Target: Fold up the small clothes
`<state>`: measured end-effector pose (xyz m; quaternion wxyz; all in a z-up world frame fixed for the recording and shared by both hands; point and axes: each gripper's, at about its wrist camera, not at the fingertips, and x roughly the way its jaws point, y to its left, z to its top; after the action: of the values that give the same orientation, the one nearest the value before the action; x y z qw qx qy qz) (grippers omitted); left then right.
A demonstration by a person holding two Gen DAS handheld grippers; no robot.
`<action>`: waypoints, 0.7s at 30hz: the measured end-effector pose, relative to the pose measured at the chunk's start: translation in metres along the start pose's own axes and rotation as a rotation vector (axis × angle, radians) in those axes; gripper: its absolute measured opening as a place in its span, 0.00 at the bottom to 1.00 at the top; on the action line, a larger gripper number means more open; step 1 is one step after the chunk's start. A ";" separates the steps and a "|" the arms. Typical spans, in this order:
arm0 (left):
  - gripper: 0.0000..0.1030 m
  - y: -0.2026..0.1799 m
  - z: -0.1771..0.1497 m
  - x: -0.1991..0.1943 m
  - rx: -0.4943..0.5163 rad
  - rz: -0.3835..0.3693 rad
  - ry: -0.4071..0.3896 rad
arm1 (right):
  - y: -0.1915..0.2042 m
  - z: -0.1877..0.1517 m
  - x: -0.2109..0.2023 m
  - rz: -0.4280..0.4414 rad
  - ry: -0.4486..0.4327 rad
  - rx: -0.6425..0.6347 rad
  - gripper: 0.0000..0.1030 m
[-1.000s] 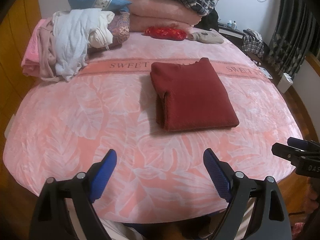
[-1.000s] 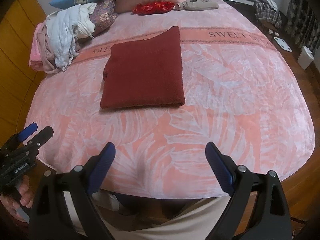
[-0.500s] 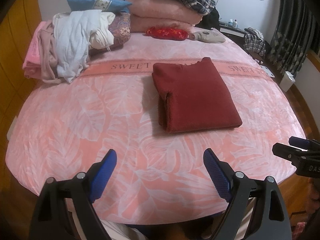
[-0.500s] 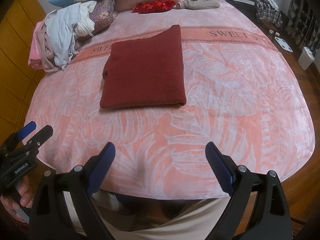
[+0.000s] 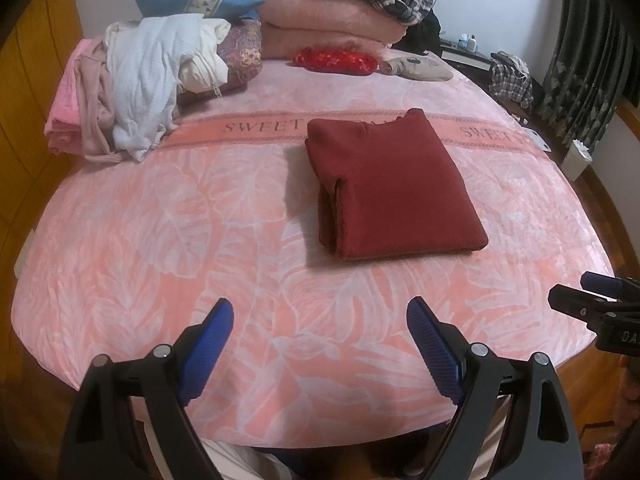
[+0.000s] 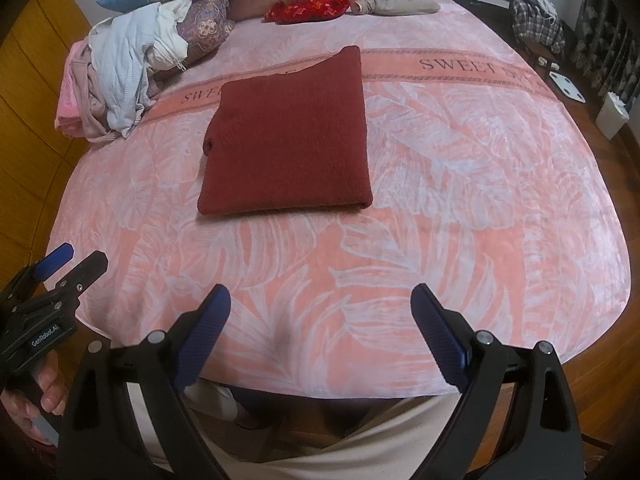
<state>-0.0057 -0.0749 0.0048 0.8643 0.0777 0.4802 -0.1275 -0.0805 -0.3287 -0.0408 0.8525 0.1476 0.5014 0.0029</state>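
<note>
**Q:** What is sitting nearest the cameras?

**A:** The left tongs (image 5: 316,322) are filling the bottom of the left wrist view, and the right tongs (image 6: 320,308) are filling the bottom of the right wrist view. Both pairs are standing spread wide, released, gripping nothing and touching nothing. They are hovering over the near edge of the bed (image 5: 160,240), which is wearing a pink leaf-print cover.

**Q:** Where is the garment lying?

**A:** A dark red sweater (image 5: 392,188), folded into a neat rectangle, is resting flat at the centre of both frames, well apart from both tongs and straight ahead of them. Its long axis is running away from the cameras, toward the upper part of the frame. In the left view it is sitting slightly right of centre; in the right view (image 6: 288,140), slightly left. So it is lying between the two hands, and I cannot tell which is nearer.

**Q:** And beyond it?

**A:** A heap of unfolded clothes (image 5: 132,84), white and pale pink, is lying at the upper left. That pile looks like the likely source of the next piece, and the left tongs are on its side. Farther back, pillows and folded blankets (image 5: 320,20) are stacked at the top.
</note>
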 end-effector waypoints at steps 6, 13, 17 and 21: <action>0.86 -0.002 -0.001 0.000 0.005 0.003 -0.006 | -0.003 0.002 0.003 -0.002 0.007 -0.003 0.88; 0.86 0.001 0.000 0.002 -0.002 0.005 -0.003 | -0.004 0.002 0.005 -0.002 0.014 -0.003 0.89; 0.86 0.001 0.000 0.002 -0.004 0.003 0.002 | -0.004 0.002 0.005 -0.001 0.013 -0.006 0.89; 0.86 0.000 -0.001 0.002 -0.001 0.011 -0.001 | -0.004 0.003 0.006 0.001 0.013 -0.010 0.89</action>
<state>-0.0052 -0.0745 0.0022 0.8654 0.0798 0.4793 -0.1224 -0.0754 -0.3323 -0.0453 0.8501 0.1433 0.5067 0.0067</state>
